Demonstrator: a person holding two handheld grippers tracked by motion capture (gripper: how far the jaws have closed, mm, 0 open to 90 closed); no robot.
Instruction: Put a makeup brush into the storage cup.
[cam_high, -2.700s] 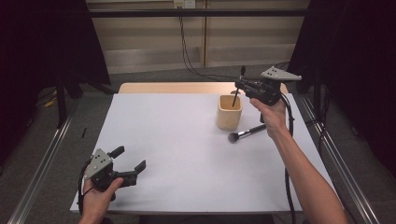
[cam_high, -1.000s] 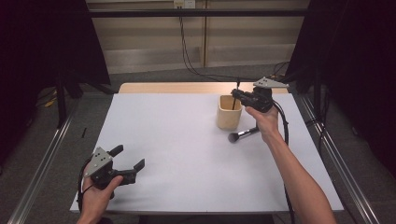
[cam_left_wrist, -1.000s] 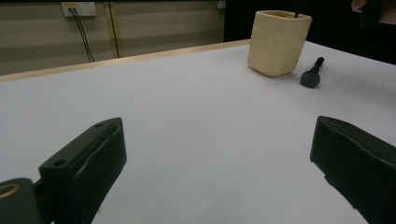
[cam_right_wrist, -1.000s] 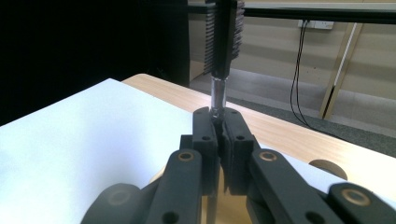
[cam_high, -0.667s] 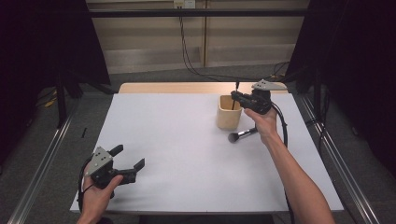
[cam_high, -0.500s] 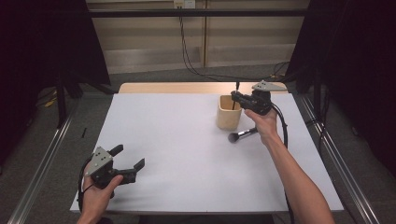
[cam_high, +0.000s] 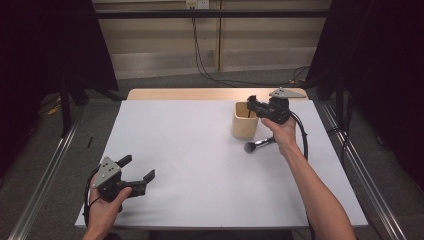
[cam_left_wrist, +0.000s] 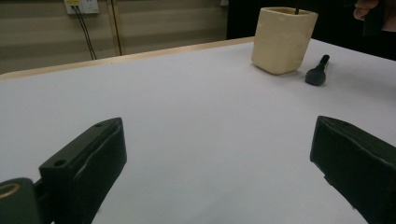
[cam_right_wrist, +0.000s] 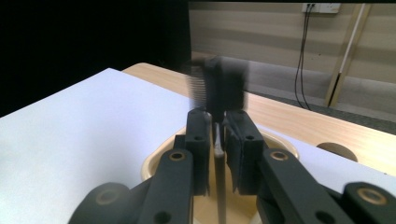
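Observation:
A cream cup stands at the back right of the white table. My right gripper hovers just over its rim. In the right gripper view a black comb-headed brush, blurred, stands upright between the jaws of my right gripper, its thin handle reaching down into the cup. The jaws have just been opening, and a slim gap shows beside the handle. A black makeup brush lies on the table beside the cup. My left gripper rests open at the front left, holding nothing.
In the left gripper view the cup and the lying brush sit far off beyond the open gripper. A wooden strip runs along the table's far edge. Cables hang against the back wall.
My right gripper has come down and slightly left from above the cup to its rim. The left gripper has stayed where it was.

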